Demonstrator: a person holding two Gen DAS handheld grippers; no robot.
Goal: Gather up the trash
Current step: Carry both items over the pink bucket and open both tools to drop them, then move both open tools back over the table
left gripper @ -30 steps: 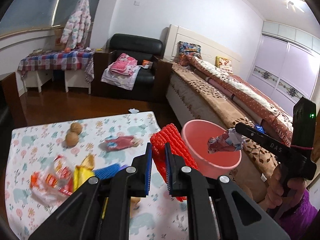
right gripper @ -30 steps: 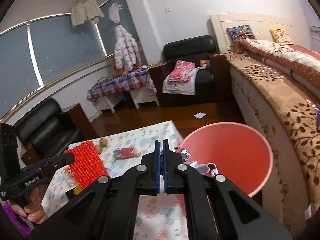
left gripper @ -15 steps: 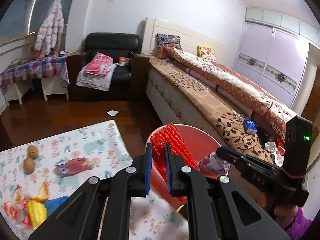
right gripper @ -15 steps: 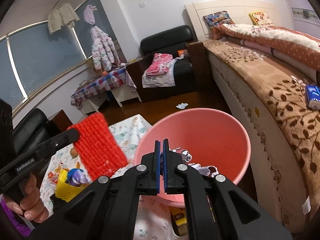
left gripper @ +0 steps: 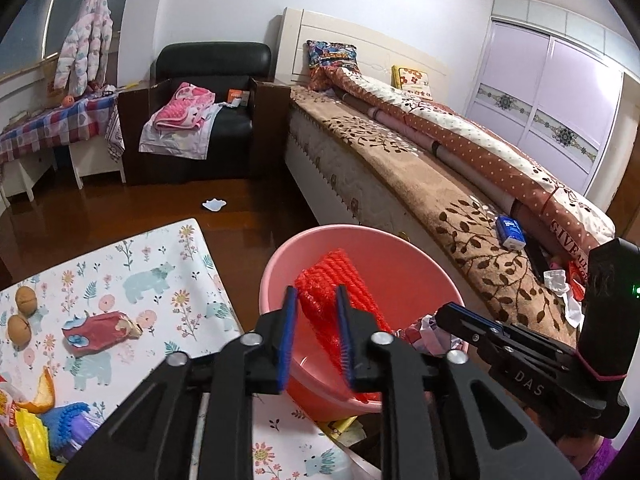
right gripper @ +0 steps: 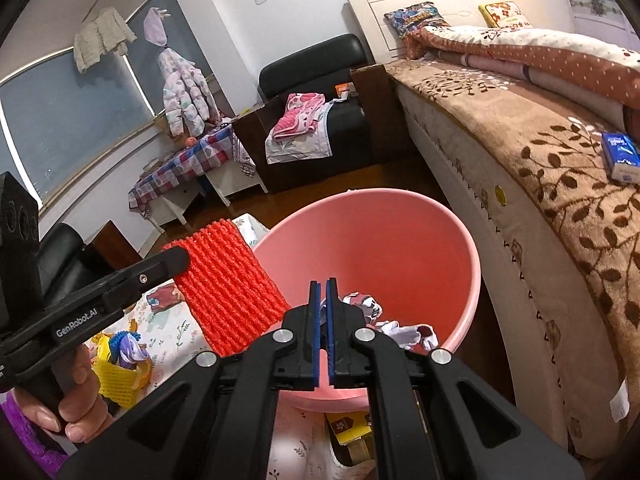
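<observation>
**Red foam net over pink bin, left jaws letting go**

Left gripper sits above the round pink plastic bin, jaws opening. The red ribbed foam fruit net is between the blue pads; a gap shows on the left pad side, the net leans against the right pad, so the grip looks loose. From the right wrist view the net hangs at the bin's near-left rim, its lower part over the bin mouth.

Right gripper is closed, pads nearly touching, with a crumpled white-and-red printed wrapper just past its tips, low inside the bin. Cannot tell if a corner of the wrapper is pinched; nothing is visible between the pads.

Bin stands on the floor between the table with a floral animal-print cloth and the bed with a brown leaf-pattern blanket. Remaining on the table: two brown walnuts, a red crumpled packet, orange peel, yellow foam net, blue-purple bundle.
</observation>
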